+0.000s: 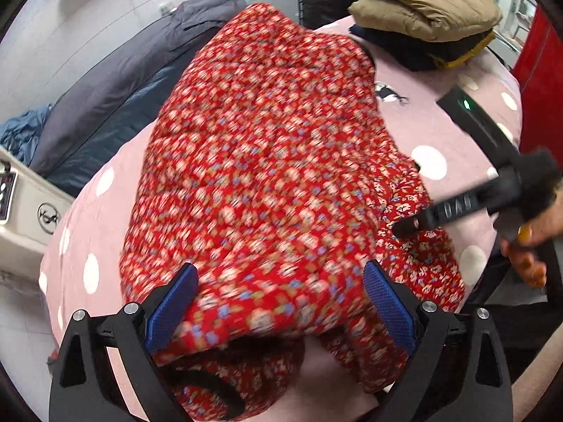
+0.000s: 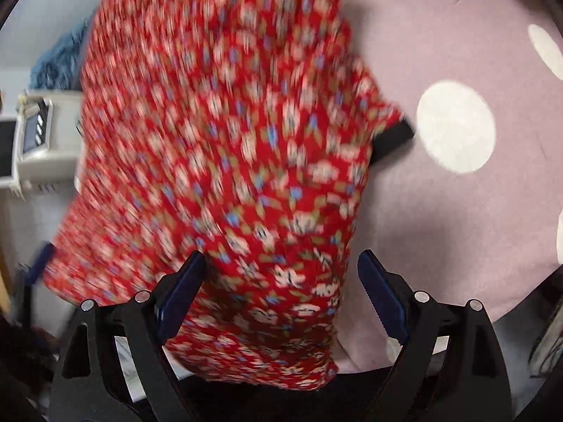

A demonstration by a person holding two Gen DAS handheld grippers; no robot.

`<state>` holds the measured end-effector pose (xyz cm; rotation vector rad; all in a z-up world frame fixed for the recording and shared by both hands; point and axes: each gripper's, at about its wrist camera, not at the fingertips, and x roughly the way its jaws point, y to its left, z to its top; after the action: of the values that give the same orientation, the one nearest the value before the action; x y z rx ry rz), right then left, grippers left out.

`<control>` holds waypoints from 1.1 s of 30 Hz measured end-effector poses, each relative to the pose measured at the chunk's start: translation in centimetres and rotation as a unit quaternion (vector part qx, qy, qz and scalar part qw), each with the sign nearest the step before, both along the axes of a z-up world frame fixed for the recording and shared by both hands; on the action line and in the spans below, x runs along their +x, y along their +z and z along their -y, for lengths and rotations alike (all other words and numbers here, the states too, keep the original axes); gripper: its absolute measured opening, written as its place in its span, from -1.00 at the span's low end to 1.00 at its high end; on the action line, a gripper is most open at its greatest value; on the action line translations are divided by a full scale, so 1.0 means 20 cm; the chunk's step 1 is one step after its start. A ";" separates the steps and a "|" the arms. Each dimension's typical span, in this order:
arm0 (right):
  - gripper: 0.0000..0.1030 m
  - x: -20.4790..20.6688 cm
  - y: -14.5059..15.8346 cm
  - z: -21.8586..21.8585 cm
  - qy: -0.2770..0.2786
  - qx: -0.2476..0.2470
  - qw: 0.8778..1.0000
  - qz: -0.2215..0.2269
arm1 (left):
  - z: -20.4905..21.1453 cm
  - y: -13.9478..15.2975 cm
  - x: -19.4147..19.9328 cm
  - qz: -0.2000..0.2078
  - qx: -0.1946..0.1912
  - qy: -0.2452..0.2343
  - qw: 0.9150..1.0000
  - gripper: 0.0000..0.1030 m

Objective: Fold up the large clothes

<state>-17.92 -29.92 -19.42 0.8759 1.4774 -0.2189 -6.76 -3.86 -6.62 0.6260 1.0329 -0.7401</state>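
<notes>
A red floral quilted garment (image 1: 264, 140) lies spread on a pink sheet with white dots (image 1: 440, 130). My left gripper (image 1: 283, 306) points down over its near end, jaws wide apart, with the bulging fabric and a black-trimmed opening (image 1: 204, 383) between them. A hand (image 1: 531, 242) holds the right gripper at the garment's right edge, and one of its fingers (image 1: 440, 212) reaches over the fabric. In the right wrist view the garment (image 2: 228, 140) is blurred. My right gripper (image 2: 285, 281) is open above its lower edge, its right pad clear over the sheet (image 2: 457, 228). A black cuff (image 2: 394, 140) sticks out.
A folded tan puffy jacket (image 1: 422, 0) rests on a dark folded garment (image 1: 422, 49) at the far right of the bed. A grey padded coat (image 1: 123, 81) and blue cloth (image 1: 21, 133) lie along the left. A white appliance (image 1: 21, 207) stands beside the bed.
</notes>
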 end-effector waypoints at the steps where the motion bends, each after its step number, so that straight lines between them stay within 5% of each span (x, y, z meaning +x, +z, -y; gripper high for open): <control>1: 0.51 0.00 -0.01 -0.05 0.019 -0.008 1.000 0.004 | -0.02 -0.01 0.00 0.002 0.002 0.003 1.000 0.80; 4: -0.29 0.05 0.05 -0.13 0.059 -0.032 0.998 0.021 | -0.08 0.01 0.00 0.010 0.006 0.011 1.000 0.80; 7: -0.64 0.12 0.23 -0.18 0.087 -0.027 0.994 0.061 | -0.10 0.03 0.01 0.023 0.009 0.018 1.000 0.80; 10: -0.66 0.20 0.46 -0.22 0.097 -0.002 0.988 0.120 | -0.11 0.12 0.02 0.028 -0.012 0.018 0.999 0.82; 16: -0.66 0.39 0.72 -0.23 0.076 0.060 0.973 0.208 | -0.11 0.43 0.01 0.026 -0.127 -0.005 0.992 0.88; 20: -0.66 0.58 0.90 -0.25 0.108 0.121 0.951 0.262 | -0.01 0.42 0.02 0.088 -0.075 -0.002 0.993 0.88; 24: -0.66 0.75 1.01 -0.29 0.139 0.158 0.936 0.281 | 0.04 0.36 0.06 0.171 -0.011 0.046 0.984 0.88; 27: -0.66 0.80 1.01 -0.35 0.142 0.207 0.927 0.280 | 0.00 0.33 0.18 0.143 -0.025 0.120 0.982 0.88; 29: -0.65 0.83 0.98 -0.39 0.141 0.232 0.922 0.277 | -0.05 0.32 0.26 0.105 -0.058 0.154 0.981 0.71; 31: -0.60 0.85 0.94 -0.42 0.132 0.252 0.919 0.273 | -0.11 0.28 0.34 0.057 -0.088 0.181 0.978 0.22; 33: -0.47 0.86 0.88 -0.46 0.119 0.258 0.921 0.266 | -0.13 0.24 0.37 0.034 -0.097 0.185 0.977 -0.04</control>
<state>-0.67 -20.82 -1.81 1.0547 1.1155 0.5791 0.73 -1.30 -1.80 0.2751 0.9657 -0.4800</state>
